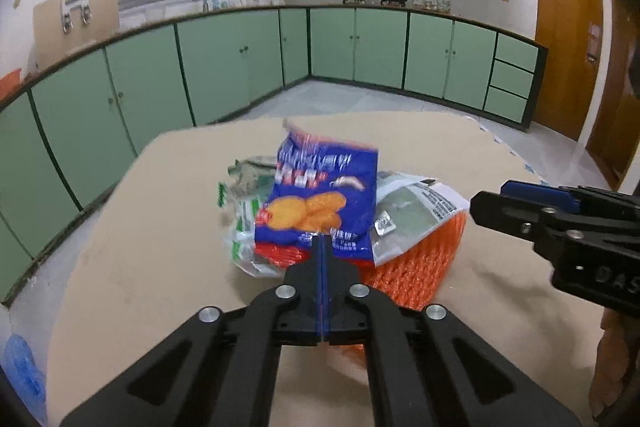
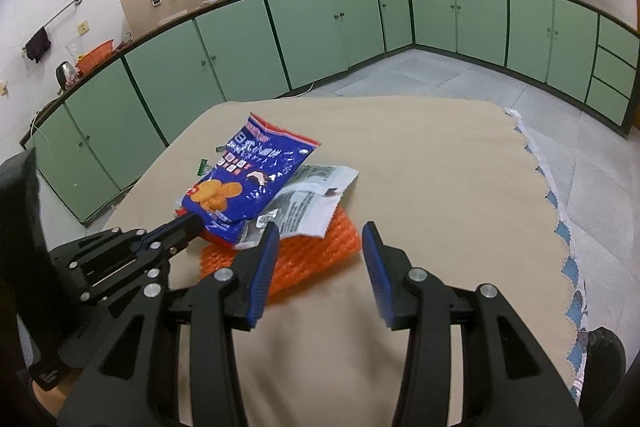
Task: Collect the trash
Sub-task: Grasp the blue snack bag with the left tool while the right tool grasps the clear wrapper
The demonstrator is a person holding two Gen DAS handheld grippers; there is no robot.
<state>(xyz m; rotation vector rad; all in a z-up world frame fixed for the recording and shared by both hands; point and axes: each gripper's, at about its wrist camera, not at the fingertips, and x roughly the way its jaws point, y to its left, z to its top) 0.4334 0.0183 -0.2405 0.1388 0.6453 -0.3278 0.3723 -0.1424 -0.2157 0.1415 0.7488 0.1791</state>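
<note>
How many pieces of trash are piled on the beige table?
4, perhaps more hidden: blue crinkly snack bag on top in the left gripper, grey-white foil pouch right, green-white plastic wrapper left, orange mesh net beneath.

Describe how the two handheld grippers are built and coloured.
Both are matte black linkage frames with angular cut-outs and round silver pivot pins. The left gripper has slim fingers with thin blue pads. The right gripper carries ribbed blue pads on its fingers. Raised lettering shows on the right one's body in the left wrist view.
</note>
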